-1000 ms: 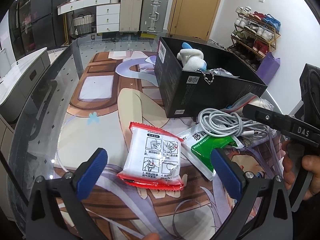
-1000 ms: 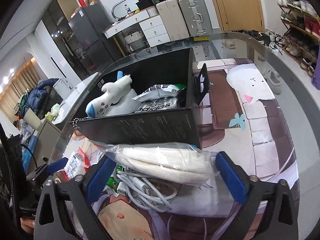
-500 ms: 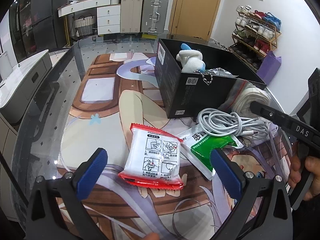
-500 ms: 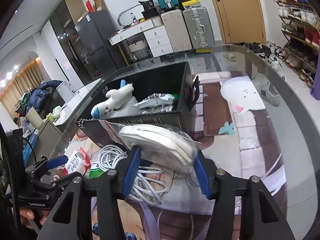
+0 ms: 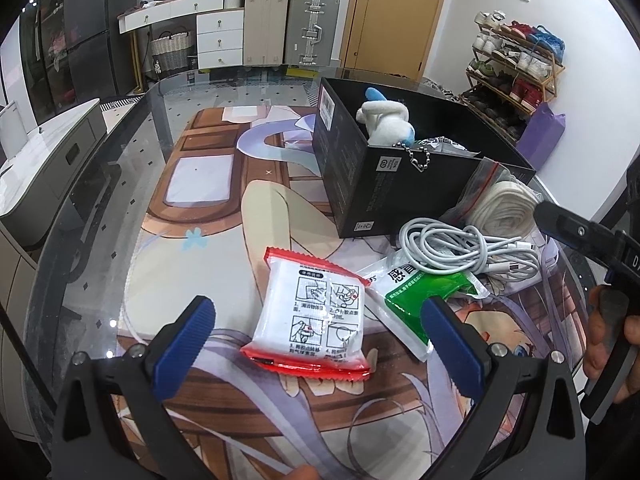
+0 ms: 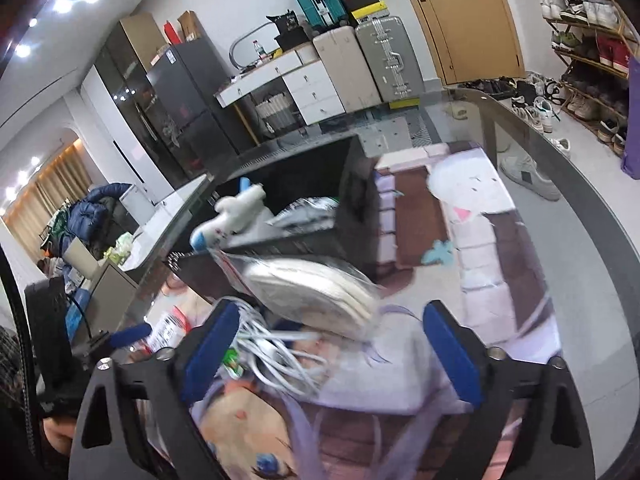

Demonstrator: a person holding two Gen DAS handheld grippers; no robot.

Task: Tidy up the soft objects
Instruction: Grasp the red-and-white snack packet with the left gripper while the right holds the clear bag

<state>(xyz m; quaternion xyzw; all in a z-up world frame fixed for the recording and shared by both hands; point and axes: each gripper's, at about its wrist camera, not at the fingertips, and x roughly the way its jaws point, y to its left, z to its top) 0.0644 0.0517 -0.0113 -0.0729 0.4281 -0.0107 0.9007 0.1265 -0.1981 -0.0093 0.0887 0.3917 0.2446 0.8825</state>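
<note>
Right tongs [image 6: 332,344] have parted, releasing bagged cloth [image 6: 316,292].

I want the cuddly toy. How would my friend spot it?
Find the black box on the table. Look inside at the end nearest the fridge: the plush toy pokes above the rim. It is fluffy white with blue tips, while the packets beside it are flat.

Left tool [image 5: 320,336] agape; right tool [image 6: 332,340] agape.
</note>
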